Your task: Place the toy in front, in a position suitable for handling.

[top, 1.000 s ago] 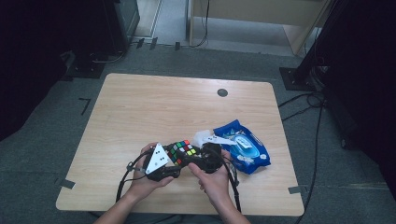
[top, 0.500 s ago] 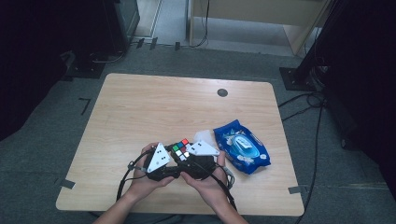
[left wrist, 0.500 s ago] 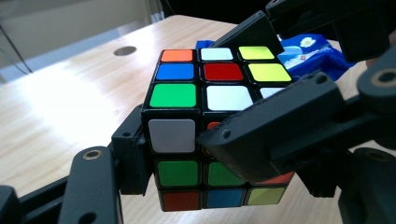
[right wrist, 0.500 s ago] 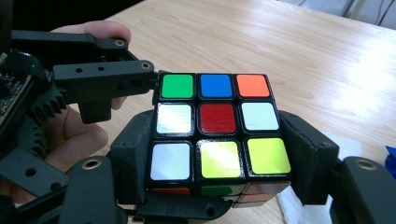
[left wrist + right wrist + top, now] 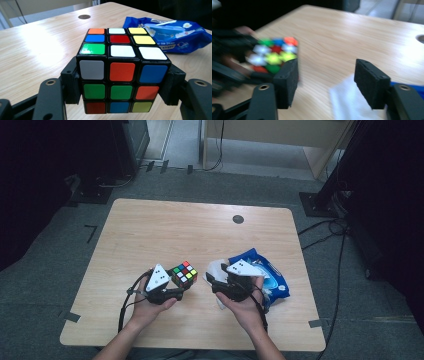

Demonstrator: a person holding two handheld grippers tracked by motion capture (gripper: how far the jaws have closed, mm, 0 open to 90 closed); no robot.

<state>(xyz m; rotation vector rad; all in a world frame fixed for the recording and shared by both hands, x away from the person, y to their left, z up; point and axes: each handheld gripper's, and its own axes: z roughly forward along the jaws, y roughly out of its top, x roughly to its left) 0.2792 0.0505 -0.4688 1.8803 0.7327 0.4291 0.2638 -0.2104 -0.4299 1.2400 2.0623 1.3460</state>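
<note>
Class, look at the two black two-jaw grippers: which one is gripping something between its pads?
The left gripper: its pads press both sides of the multicoloured puzzle cube. The right gripper stands open with nothing between its pads, bare wooden table beyond.

From my remote seat, the right gripper view is smeared: the puzzle cube (image 5: 273, 53) and the left gripper behind it are a blur, and I can't read its stickers there. The white wipe (image 5: 352, 101) runs off the bottom edge. In the high view, print on the blue wipes pack (image 5: 272, 275) is too small to read.
</note>
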